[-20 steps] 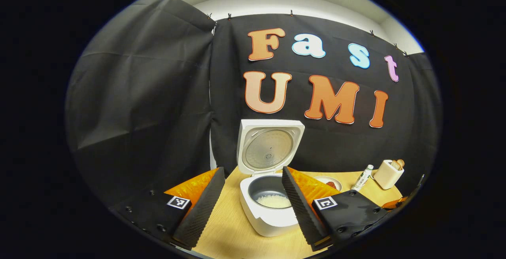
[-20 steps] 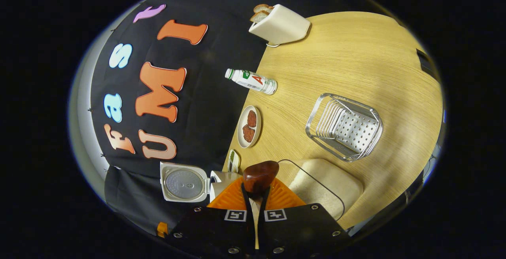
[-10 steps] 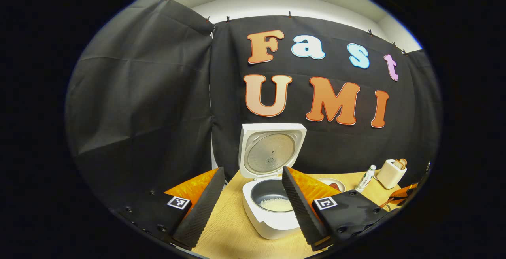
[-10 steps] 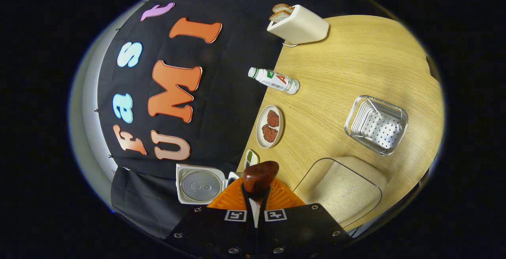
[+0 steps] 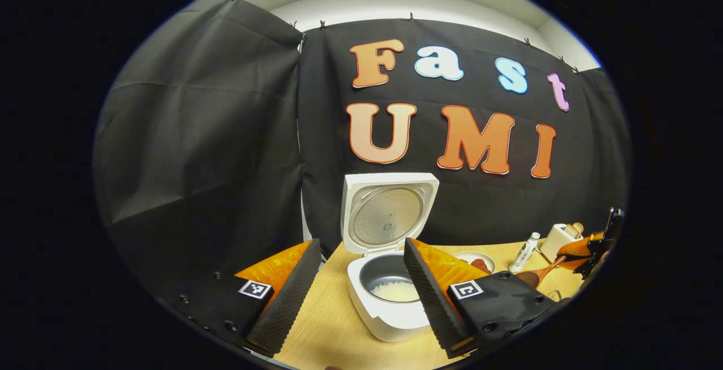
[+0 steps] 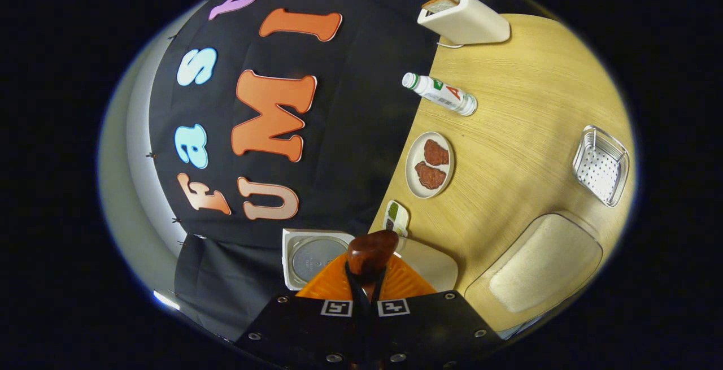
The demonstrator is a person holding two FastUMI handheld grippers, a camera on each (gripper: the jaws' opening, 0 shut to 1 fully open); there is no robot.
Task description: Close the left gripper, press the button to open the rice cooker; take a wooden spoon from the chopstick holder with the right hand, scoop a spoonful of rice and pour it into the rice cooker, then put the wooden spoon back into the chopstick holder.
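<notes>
The right gripper (image 6: 364, 285), jaws pinched on the stiff, light-looking wooden spoon (image 6: 371, 252), best held by its handle, hangs over the table's (image 6: 519, 110) far edge near the open rice cooker (image 5: 390, 296); left gripper (image 5: 356, 296) jaws spread.

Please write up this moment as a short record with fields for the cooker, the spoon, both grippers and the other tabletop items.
rice cooker: lid up, some rice in the pot
wooden spoon: gripped by the handle, bowl forward
right gripper: shut on the spoon
left gripper: open, holding nothing, facing the cooker
rice tray: clear, rice inside
chopstick holder: metal, at the table's edge
others: toaster, bottle, plate
</notes>
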